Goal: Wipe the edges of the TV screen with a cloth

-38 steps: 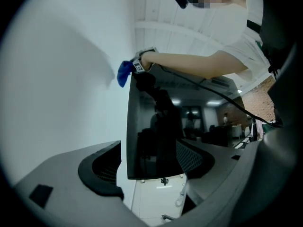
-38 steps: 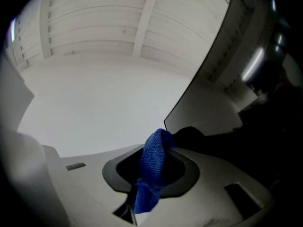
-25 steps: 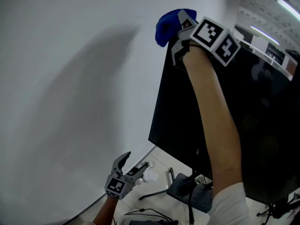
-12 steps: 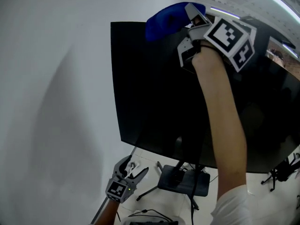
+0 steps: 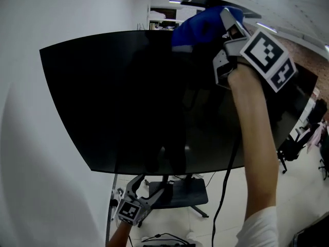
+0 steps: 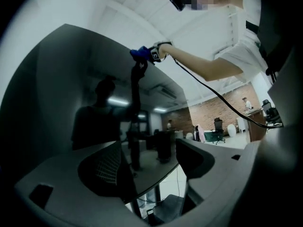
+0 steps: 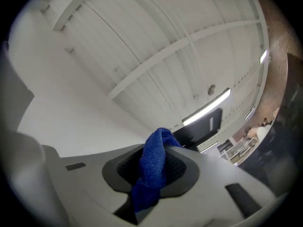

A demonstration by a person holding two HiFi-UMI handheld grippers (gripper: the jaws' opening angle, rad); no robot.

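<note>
Head view: my right gripper is up at the top edge of the TV screen, with the blue cloth bunched over that edge. My left gripper hangs low, under the screen's bottom edge and near the stand.

Left gripper view: jaws spread, nothing between them. The dark screen fills the left side, with the cloth at its upper edge.

Right gripper view: jaws pinched on the cloth, with ceiling beyond.

An office: swivel chairs, brick wall, strip lights.
</note>
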